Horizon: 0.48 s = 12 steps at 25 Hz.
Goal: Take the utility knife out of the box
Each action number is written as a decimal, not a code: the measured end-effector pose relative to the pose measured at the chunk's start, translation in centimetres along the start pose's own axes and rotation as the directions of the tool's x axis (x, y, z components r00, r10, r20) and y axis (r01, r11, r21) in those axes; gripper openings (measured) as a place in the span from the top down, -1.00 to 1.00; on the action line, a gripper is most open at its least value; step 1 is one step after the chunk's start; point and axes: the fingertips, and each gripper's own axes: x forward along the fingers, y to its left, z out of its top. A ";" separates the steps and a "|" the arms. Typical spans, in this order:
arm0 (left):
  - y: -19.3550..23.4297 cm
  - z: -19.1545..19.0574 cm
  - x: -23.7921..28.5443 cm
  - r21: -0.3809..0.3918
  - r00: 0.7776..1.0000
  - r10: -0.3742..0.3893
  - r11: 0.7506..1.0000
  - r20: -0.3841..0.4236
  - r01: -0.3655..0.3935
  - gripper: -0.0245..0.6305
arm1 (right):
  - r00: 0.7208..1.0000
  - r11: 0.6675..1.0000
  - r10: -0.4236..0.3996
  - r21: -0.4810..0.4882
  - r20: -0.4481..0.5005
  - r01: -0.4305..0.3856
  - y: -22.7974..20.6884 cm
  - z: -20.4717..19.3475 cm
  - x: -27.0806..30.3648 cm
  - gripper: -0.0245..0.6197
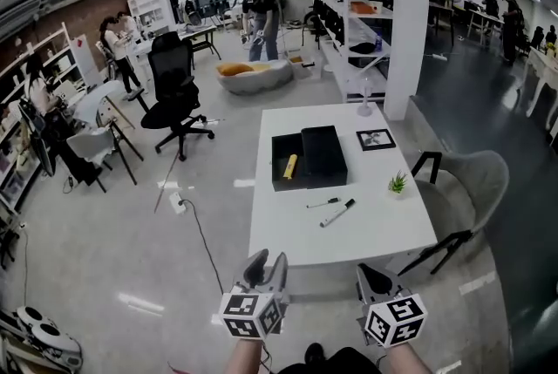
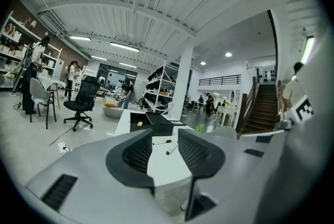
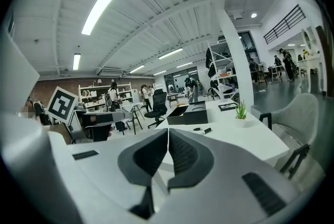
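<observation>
On the white table (image 1: pixel 384 228) lies an open black box (image 1: pixel 284 163) with a yellow utility knife (image 1: pixel 290 166) inside; its black lid (image 1: pixel 324 154) rests against the right side. Both grippers hover short of the table's near edge, well away from the box. My left gripper (image 1: pixel 268 263) is open, and nothing sits between its pads (image 2: pixel 136 154). My right gripper (image 1: pixel 368 275) is shut and empty, its jaw tips touching. In the left gripper view the box (image 2: pixel 156 124) and the knife (image 2: pixel 140 124) show far ahead. The right gripper view shows the box (image 3: pixel 189 113) but not the knife.
A black-and-white marker (image 1: pixel 337 212) and a pen (image 1: pixel 323 203) lie in front of the box. A small potted plant (image 1: pixel 398 183) and a framed picture (image 1: pixel 376 139) stand at the table's right. A grey chair (image 1: pixel 475 185) is tucked at the right; a black office chair (image 1: pixel 174 93) is far left.
</observation>
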 end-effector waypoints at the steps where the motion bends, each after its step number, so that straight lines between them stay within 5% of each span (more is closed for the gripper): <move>1: 0.3 0.0 0.4 0.000 1.000 -0.001 1.000 -0.004 0.001 0.53 | 1.000 1.000 -0.002 0.000 -0.002 0.002 -0.1 0.0 0.4 0.92; 12: 3.4 1.7 5.5 0.032 0.999 0.016 0.999 -0.030 -0.015 0.53 | 1.000 1.000 0.000 0.006 0.010 0.000 -2.2 2.1 5.2 0.92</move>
